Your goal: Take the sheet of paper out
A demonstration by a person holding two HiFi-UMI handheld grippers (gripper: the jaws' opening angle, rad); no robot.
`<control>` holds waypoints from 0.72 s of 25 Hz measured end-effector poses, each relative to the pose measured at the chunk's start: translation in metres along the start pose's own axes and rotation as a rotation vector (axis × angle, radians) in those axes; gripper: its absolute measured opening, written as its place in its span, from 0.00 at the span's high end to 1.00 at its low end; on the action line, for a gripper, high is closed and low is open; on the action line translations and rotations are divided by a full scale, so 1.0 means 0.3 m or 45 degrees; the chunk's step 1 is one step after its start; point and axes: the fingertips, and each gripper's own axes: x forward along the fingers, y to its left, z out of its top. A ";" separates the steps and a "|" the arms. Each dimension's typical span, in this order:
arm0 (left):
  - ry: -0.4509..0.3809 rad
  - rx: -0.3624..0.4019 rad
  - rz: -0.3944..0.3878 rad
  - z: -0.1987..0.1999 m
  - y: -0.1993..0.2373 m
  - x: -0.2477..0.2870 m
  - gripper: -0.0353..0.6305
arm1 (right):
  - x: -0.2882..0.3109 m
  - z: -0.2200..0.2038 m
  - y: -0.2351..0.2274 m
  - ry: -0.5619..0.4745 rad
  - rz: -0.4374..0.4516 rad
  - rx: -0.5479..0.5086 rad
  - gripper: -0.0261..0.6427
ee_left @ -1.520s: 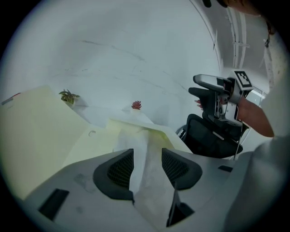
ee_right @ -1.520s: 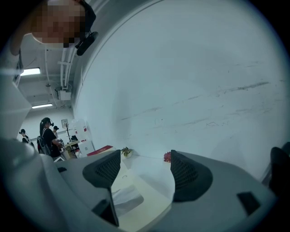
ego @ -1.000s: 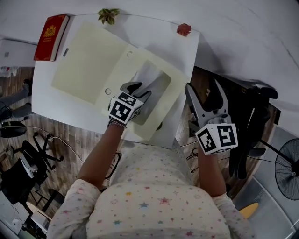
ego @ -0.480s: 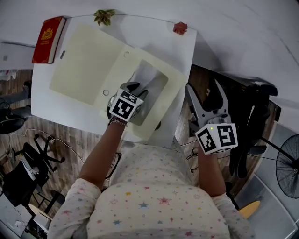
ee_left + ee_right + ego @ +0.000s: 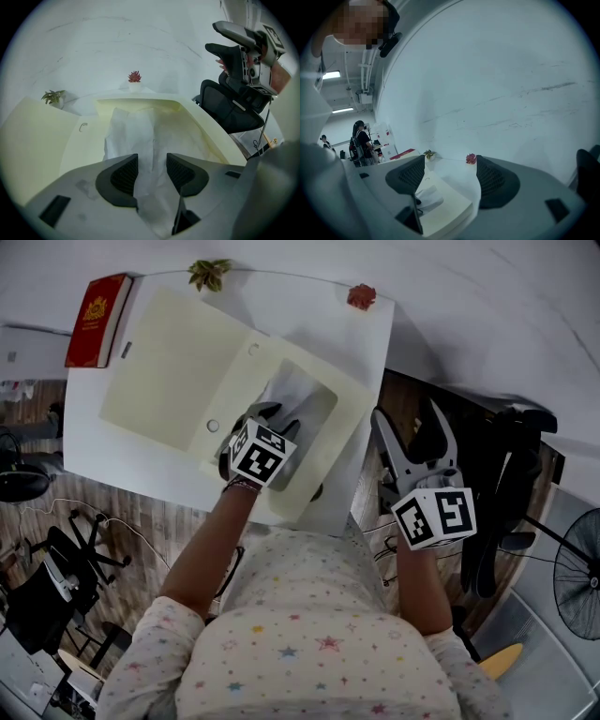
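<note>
White desk (image 5: 86, 423); left gripper (image 5: 152, 163), jaws just widening, loose astride the paper (image 5: 133, 129); right gripper (image 5: 450, 165) parted, empty

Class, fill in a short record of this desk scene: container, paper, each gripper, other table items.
Container: cream box on the white table, open, lid flat beside it
Paper: crumpled white sheet, inside the box
Left gripper: over the box, fingers apart, just been opening, sheet between them
Right gripper: beside the table, open, empty
Other items: red book, green plant, red plant
</note>
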 end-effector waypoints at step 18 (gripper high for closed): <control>0.019 0.007 -0.005 -0.010 0.051 -0.092 0.56 | -0.008 0.015 -0.011 -0.016 0.000 0.012 0.47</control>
